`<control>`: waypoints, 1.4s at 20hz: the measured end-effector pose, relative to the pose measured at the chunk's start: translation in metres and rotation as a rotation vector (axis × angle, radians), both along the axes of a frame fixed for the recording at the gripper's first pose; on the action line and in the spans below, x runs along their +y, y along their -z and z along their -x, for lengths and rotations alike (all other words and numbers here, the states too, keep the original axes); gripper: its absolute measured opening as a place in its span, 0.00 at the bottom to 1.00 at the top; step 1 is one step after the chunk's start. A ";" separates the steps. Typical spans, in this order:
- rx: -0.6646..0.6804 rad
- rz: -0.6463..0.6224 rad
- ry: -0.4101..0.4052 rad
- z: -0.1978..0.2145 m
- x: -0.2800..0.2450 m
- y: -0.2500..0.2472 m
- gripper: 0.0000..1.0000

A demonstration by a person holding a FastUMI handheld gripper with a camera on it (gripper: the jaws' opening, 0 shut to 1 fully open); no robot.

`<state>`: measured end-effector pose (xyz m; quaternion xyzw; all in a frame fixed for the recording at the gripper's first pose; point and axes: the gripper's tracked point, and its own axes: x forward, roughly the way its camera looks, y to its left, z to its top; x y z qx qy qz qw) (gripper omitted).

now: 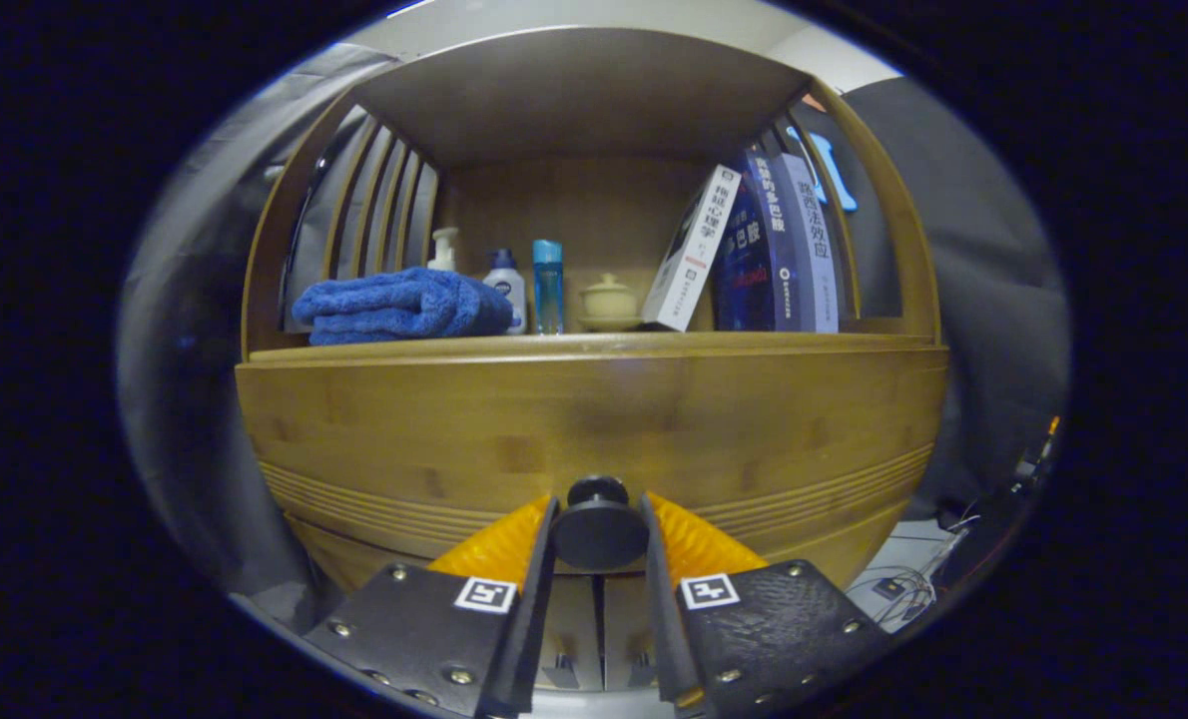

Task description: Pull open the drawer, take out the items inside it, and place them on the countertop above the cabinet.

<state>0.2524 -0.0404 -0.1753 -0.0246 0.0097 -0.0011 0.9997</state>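
Observation:
A wooden cabinet stands right in front of me, its drawer front (594, 419) a wide bamboo panel with grooved lines along the bottom. A round dark knob (599, 529) sticks out of that panel and sits between my two fingers. My gripper (599, 539) has a finger pressed against each side of the knob. The drawer looks closed, so whatever is inside is hidden. The countertop (594, 345) runs just above the drawer front.
On the countertop lie a folded blue towel (399, 305), a pump bottle (444, 250), a white bottle (506, 285), a blue bottle (547, 285), a small lidded cup (608, 300) and leaning books (754, 250). Slats close the left side. Cables (903, 589) lie on the floor at right.

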 end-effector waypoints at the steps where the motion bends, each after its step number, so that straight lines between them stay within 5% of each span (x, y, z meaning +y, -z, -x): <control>1: 0.002 0.004 0.003 -0.001 0.001 -0.001 0.44; 9: -0.028 0.078 0.026 0.003 0.000 -0.003 0.44; 14: -0.026 0.048 0.027 0.012 -0.001 0.000 0.30; 28: 0.085 0.047 0.000 0.135 -0.003 0.016 0.29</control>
